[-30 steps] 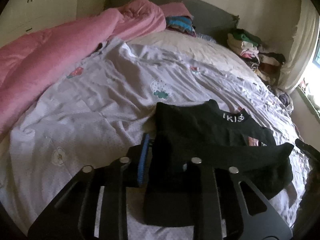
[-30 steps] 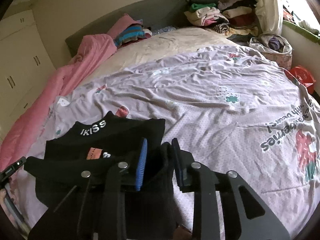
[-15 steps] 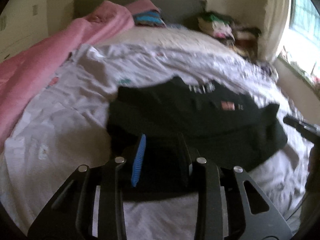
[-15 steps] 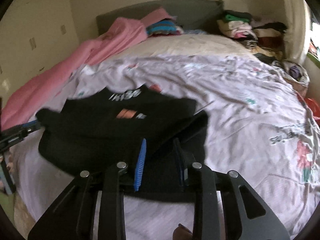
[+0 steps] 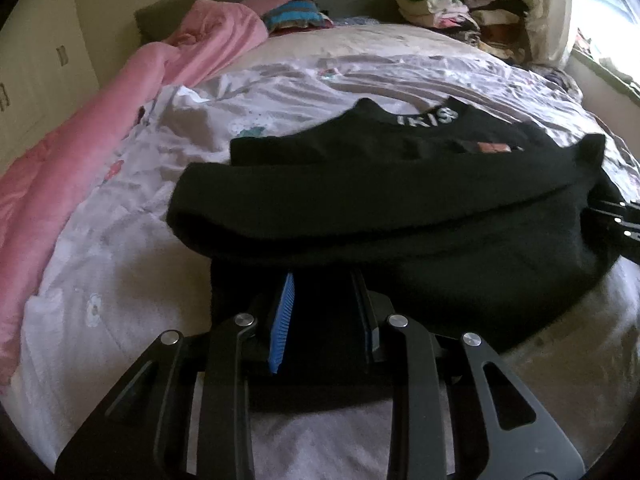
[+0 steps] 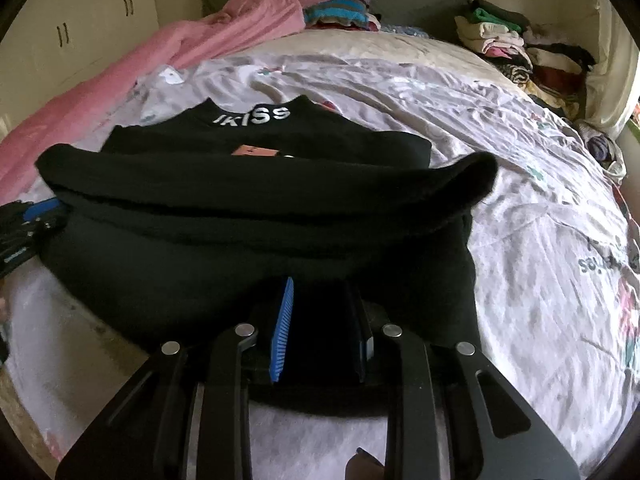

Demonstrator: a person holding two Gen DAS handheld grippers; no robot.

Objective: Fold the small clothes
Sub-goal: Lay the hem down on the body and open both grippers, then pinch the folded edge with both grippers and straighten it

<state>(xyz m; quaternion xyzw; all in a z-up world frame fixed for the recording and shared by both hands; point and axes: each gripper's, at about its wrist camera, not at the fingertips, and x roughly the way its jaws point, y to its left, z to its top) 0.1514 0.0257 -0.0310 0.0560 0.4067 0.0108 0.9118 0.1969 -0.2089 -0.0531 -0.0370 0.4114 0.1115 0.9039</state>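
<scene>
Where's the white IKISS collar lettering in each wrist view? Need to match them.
Left wrist: IKISS lettering upper right of centre, on the black top's far edge.
Right wrist: IKISS lettering upper left of centre, same collar.
Shared landmark: pink duvet along the bed's left side.

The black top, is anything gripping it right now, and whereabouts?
Both grippers hold the black top by its near edge: left gripper near the left end, right gripper near the right end.

Dim, window glare, fisheye-warped edges.
</scene>
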